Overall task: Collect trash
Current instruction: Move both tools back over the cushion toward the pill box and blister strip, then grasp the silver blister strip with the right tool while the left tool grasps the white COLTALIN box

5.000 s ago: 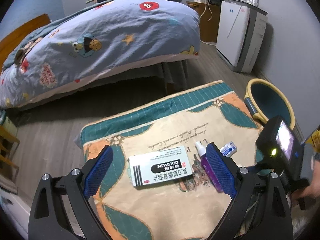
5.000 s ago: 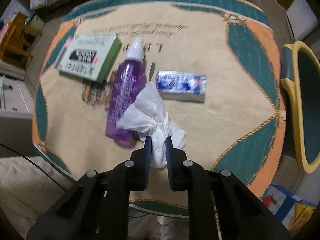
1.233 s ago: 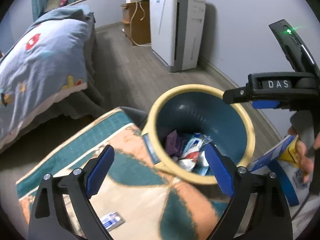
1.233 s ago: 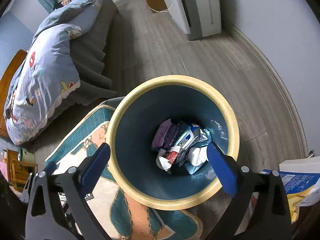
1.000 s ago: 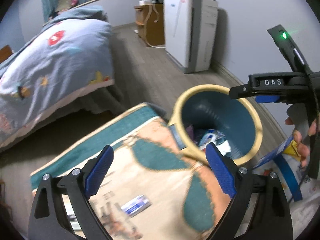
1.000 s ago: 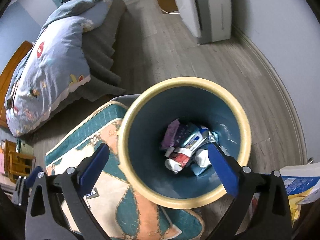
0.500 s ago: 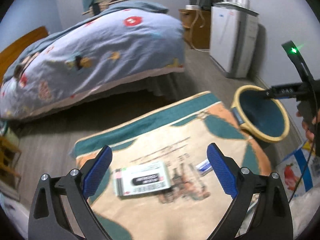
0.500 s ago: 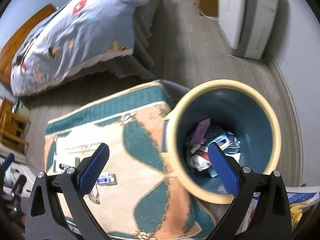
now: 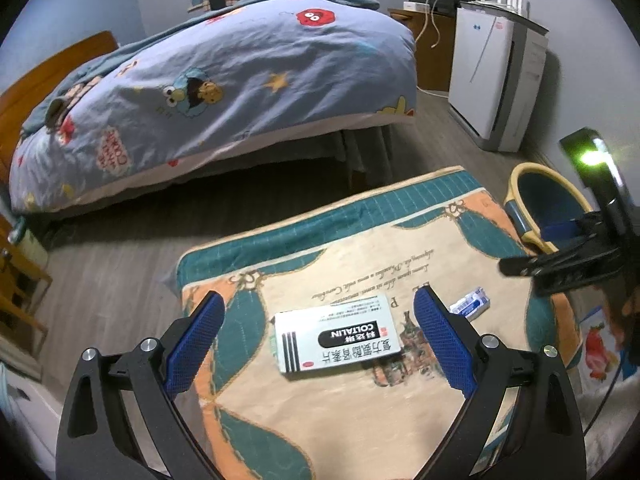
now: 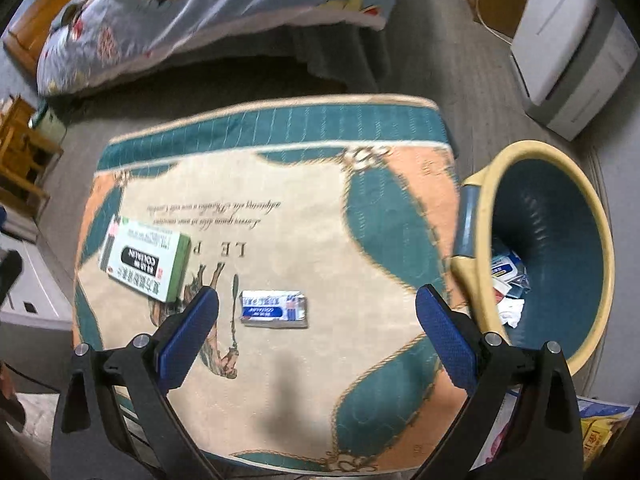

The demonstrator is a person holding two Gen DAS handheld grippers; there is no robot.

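Both views have swung back from the bin to the cloth-covered bench since a second ago, and the purple spray bottle and crumpled tissue seen there five seconds back are gone from it.

Left wrist view: the left tool (image 9: 318, 328) hangs with its blue-padded fingers spread wide, holding nothing. Between them lies a white rectangular cardboard medicine box (image 9: 338, 338) with a black label, flat on the teal-and-peach printed cloth of the bench (image 9: 360, 412). Just beside the right finger lies a small blue-and-white foil packet (image 9: 472, 303). At the far right the round yellow-rimmed blue plastic trash bin (image 9: 540, 200) stands beside the bench, partly hidden by the right tool's body. A bed with a blue cartoon-print duvet (image 9: 224, 80) fills the background.

Right wrist view: the right tool (image 10: 318, 330) is also wide and empty – the foil packet (image 10: 275, 308) lies between its fingers, the medicine box (image 10: 146, 260) further left. The bin (image 10: 548, 240), at the bench's right edge, holds wrappers and a white tissue at the bottom.
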